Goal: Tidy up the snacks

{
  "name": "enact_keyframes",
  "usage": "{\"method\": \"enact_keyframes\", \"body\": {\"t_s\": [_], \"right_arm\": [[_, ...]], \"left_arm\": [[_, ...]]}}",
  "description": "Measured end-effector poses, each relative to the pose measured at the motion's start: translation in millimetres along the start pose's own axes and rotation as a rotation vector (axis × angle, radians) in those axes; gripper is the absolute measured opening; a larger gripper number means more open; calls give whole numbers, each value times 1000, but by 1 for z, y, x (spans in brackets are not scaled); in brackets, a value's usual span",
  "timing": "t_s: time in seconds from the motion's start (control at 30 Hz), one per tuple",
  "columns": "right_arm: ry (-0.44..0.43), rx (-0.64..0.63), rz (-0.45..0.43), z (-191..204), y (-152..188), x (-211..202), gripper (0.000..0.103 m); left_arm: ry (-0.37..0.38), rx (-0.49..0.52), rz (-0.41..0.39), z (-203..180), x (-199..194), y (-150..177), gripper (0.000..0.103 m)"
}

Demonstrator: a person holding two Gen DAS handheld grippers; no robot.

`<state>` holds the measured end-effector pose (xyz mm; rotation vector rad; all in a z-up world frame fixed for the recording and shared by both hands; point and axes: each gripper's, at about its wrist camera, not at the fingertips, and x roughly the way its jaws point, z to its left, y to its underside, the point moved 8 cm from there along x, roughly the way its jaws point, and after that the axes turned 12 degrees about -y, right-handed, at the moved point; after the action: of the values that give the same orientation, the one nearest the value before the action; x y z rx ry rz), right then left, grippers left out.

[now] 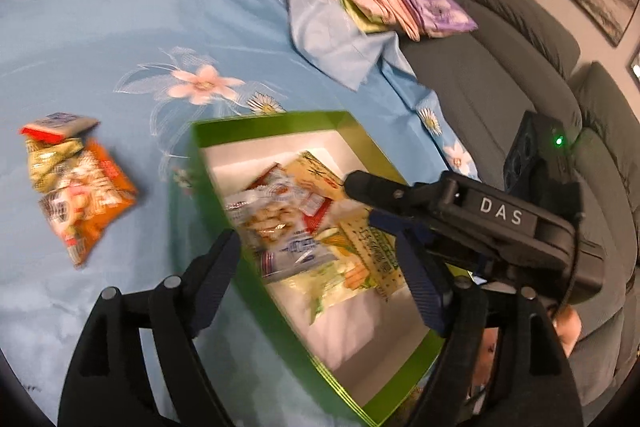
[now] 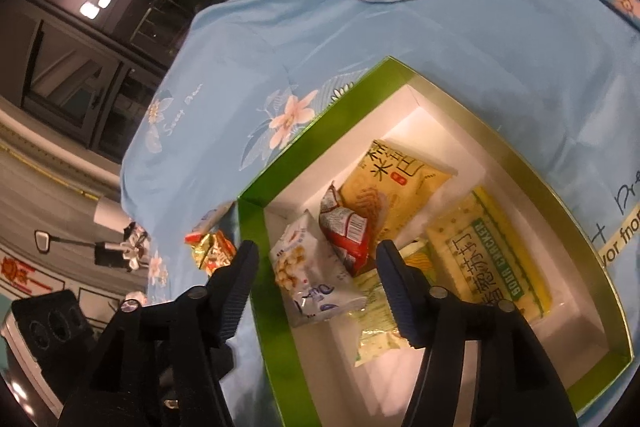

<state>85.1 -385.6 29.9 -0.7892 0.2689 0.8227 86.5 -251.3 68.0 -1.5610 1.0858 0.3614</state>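
Small crinkly foil snack packets [image 1: 82, 195]: heaped loose on blue floral cloth over tabletop [image 1: 132, 27], left of green cardboard box [image 1: 256, 283] holding further packets. Judged light, soft, slippery, contents crushable; pinch at sealed edge. Left tongs [image 1: 316, 267], right tongs [image 2: 316, 267]: both agape, empty, over box.

One box [image 2: 400, 75] (five packets [image 2: 396, 195] inside)
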Motion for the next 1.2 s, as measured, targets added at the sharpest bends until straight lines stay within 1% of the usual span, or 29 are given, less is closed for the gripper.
{"method": "enact_keyframes", "body": {"t_s": [0.03, 0.17, 0.2, 0.3, 0.33, 0.4, 0.53, 0.63, 0.77, 0.9, 1.0, 1.1, 1.13, 1.2], "right_arm": [[2, -8, -4, 2, 0, 0, 68], [17, -50, -12, 15, 2, 2, 71], [19, -61, -11, 19, 3, 3, 73], [30, -104, -1, 32, 7, 8, 76], [36, -121, 3, 37, 10, 10, 77], [46, -155, 12, 45, 14, 14, 79], [64, -206, 21, 61, 24, 24, 81], [76, -242, 37, 73, 32, 33, 81], [108, -286, 42, 86, 45, 45, 81], [103, -323, 86, 101, 61, 66, 81], [93, -361, 118, 112, 71, 84, 81], [82, -425, 203, 125, 81, 111, 81], [85, -444, 219, 129, 82, 117, 81], [126, -487, 251, 131, 79, 136, 81]], "left_arm": [[-9, -17, -16, 8, -9, 0, 83], [-49, -86, -64, 39, -37, 3, 91], [-73, -99, -66, 49, -45, 6, 93], [-148, -121, -73, 74, -60, 12, 94], [-185, -135, -73, 86, -67, 15, 95], [-233, -161, -71, 107, -76, 22, 100], [-285, -249, -87, 151, -95, 41, 102], [-319, -295, -81, 178, -100, 56, 102], [-402, -368, -69, 212, -101, 64, 102], [-418, -418, -73, 229, -102, 63, 102], [-421, -426, -62, 233, -99, 65, 102], [-431, -422, -62, 236, -98, 64, 102], [-437, -421, -60, 237, -97, 64, 102], [-445, -423, -52, 240, -94, 64, 102]]}}
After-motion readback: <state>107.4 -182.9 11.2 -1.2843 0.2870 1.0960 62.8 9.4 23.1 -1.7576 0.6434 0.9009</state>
